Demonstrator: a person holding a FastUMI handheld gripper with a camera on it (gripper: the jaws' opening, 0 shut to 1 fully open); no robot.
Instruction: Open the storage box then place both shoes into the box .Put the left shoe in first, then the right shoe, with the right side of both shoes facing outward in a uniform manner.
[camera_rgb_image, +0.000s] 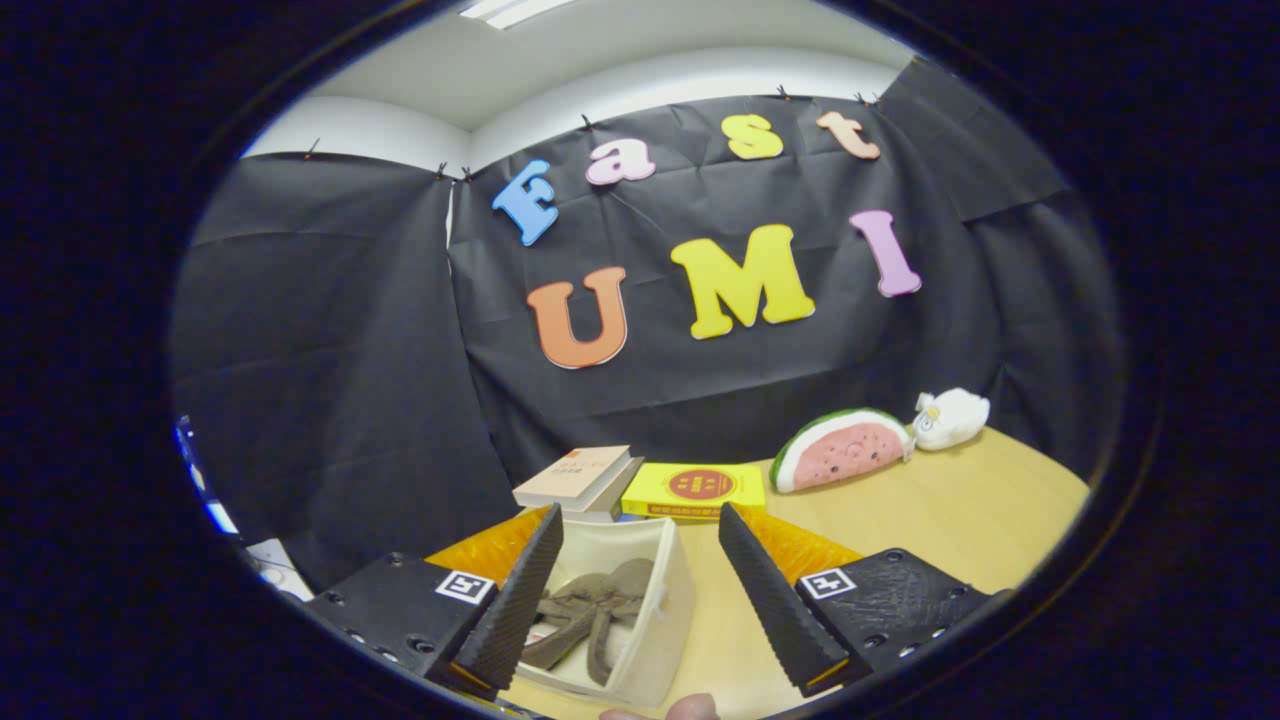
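Note:
A cream storage box (668, 610) sits on the wooden table (950, 520), between my fingers and nearer the left one. It stands uncovered, and a brown-grey shoe (590, 610) lies inside it. My gripper (640, 590) is open, held above the box, its fingers spread wide with nothing pressed between them. The left fingertip (530, 575) overlaps the box's left rim in the picture. An orange translucent sheet (800, 545), perhaps the box's lid, shows behind both fingers. A fingertip of a person's hand (690, 708) peeks in just below the box.
Beyond the box lie stacked books (580, 478) and a yellow book (695, 488) by the cloth wall. Further right rest a watermelon-slice plush (840, 450) and a white plush toy (950, 418). Bare tabletop stretches to the right of the box.

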